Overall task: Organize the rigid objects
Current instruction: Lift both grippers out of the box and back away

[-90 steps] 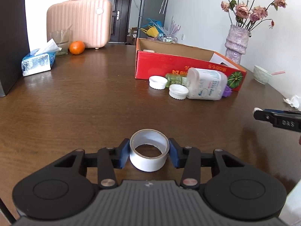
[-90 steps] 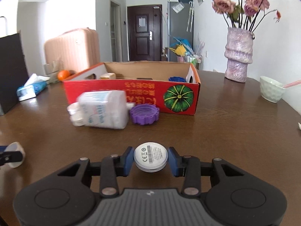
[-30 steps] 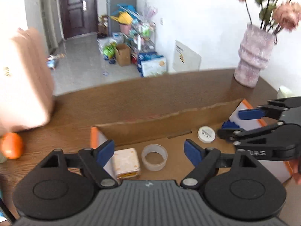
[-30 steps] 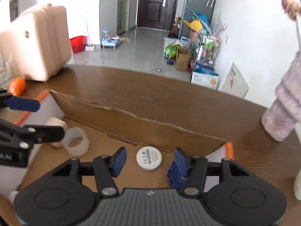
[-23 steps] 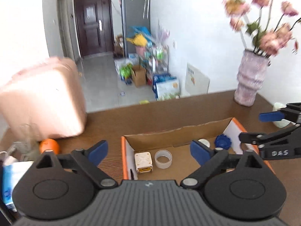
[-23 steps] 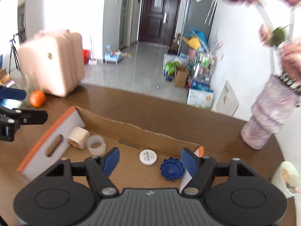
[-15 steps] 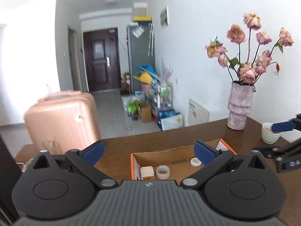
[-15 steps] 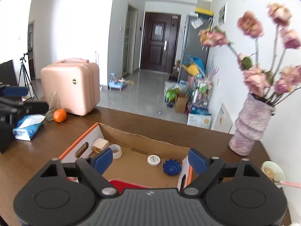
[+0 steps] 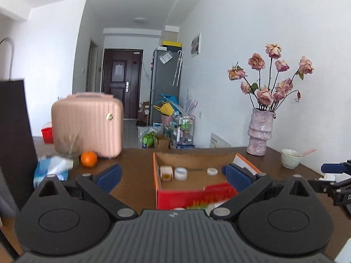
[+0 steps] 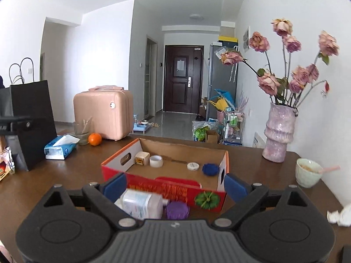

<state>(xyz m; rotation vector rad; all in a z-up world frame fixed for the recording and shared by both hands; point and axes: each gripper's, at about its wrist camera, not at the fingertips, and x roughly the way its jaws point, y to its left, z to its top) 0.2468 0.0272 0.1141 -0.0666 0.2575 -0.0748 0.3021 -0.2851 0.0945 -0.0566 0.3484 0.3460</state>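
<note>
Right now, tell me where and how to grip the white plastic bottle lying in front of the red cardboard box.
Grip the white plastic bottle across its round body, coming from above. It lies on its side beside the purple cap, so its sides are probably the easiest faces for the fingers.

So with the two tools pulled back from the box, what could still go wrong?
The white bottle lies on its side before the box, so it might roll when grabbed. The purple cap sits right beside it and could get knocked. The bowl with its spoon stands near the table edge, within reach of a careless swing.
</note>
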